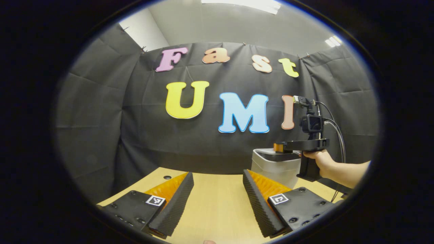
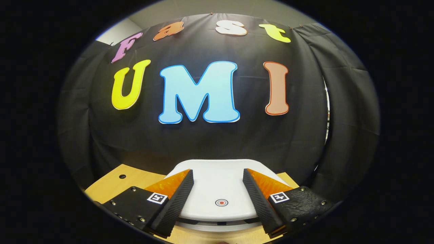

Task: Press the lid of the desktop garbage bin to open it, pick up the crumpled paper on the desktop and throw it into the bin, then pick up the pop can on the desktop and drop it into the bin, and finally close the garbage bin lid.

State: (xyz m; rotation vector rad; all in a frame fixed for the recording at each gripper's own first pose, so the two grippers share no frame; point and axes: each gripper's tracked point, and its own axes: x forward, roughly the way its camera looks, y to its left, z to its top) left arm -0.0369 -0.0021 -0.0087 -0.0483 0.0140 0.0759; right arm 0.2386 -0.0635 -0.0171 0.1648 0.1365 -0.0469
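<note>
the bin (image 2: 217,189) stands at the far right of the wooden table (image 1: 217,203), close against the black cloth wall (image 1: 101,135), and it is upright, its lid (image 2: 220,183) facing straight up and lying flat and shut. in the right gripper view the lid is a smooth white plastic plate with rounded corners, wider across than deep, with a small round target mark (image 2: 221,202) near its front edge; under the front lip a dark seam shows where lid meets body. in the left gripper view the bin (image 1: 276,166) shows as a pale, slightly ribbed tub with softly rounded corners and a dark band beneath the lid. the right gripper (image 2: 217,203) hovers just above the lid with its two fingers spread wide, one on each side of the target mark, nothing between them; whether they touch the lid cannot be told. from the left gripper view that same gripper (image 1: 281,147) is a black, boxy tool with a small camera on top and cables trailing off, held by a hand (image 1: 320,161) on its grip, its nose over the bin's top. the left gripper (image 1: 218,200) is held low over bare table, well apart from the bin, its fingers spread and empty; their inner faces are finely ribbed, wedge shaped, with square printed markers on the flat mounts. the table is light wood grain, with a small dark hole (image 1: 167,177) near its back edge.
</note>
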